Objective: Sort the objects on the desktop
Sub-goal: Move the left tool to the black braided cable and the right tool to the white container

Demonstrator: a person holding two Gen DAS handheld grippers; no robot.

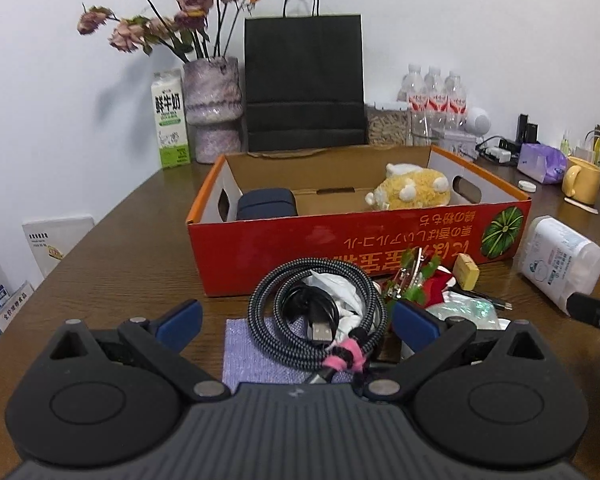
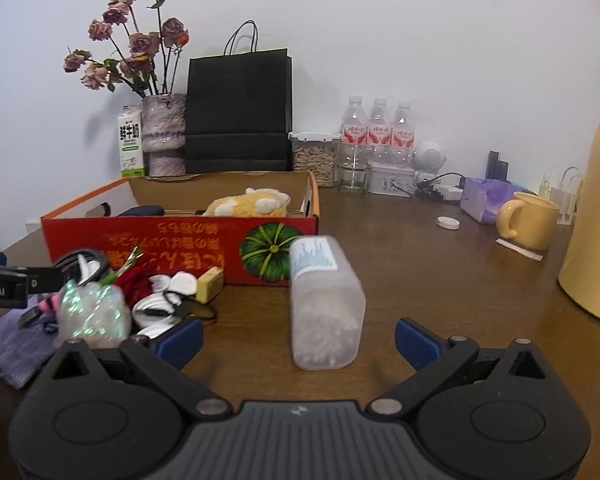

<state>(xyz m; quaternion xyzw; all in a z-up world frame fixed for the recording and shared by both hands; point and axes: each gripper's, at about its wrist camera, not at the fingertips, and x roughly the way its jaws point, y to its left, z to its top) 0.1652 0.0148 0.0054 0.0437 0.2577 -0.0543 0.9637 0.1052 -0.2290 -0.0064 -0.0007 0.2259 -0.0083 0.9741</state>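
The left gripper (image 1: 296, 326) is held wide open, blue fingers (image 1: 180, 325) spread on either side of a coiled braided cable (image 1: 320, 312) without touching it. The coil is bound with a pink tie (image 1: 346, 356) and lies partly on a small purple cloth (image 1: 252, 354), with a thinner black USB cable (image 1: 308, 312) tucked inside the loop. Just right of the coil a messy little pile can be seen: a red and green trinket (image 1: 416, 280), crinkly iridescent wrap (image 1: 464, 312) and a small yellow block (image 1: 466, 272).

The right gripper (image 2: 296, 342) is also spread wide, nothing held. Between its fingers (image 2: 416, 342), and a bit ahead of them, a frosted plastic container (image 2: 324, 304) lies on its side on the wooden worktop (image 2: 440, 280), apparently filled with cotton swabs, though that's too blurred to be sure.

Behind both, a red cardboard box (image 1: 340, 248) with a pumpkin print is set open-topped on the worktop. A yellow plush toy (image 1: 412, 188) is seen in its right half, a dark blue case (image 1: 266, 204) in the left.

Further back along the wall: a vase of dried roses (image 1: 212, 108), a milk carton (image 1: 170, 120), a black paper bag (image 1: 304, 84) and three water bottles (image 1: 436, 96). Off to the right a yellow mug (image 2: 528, 220) and a yellow thermos jug (image 2: 596, 208) are stood.
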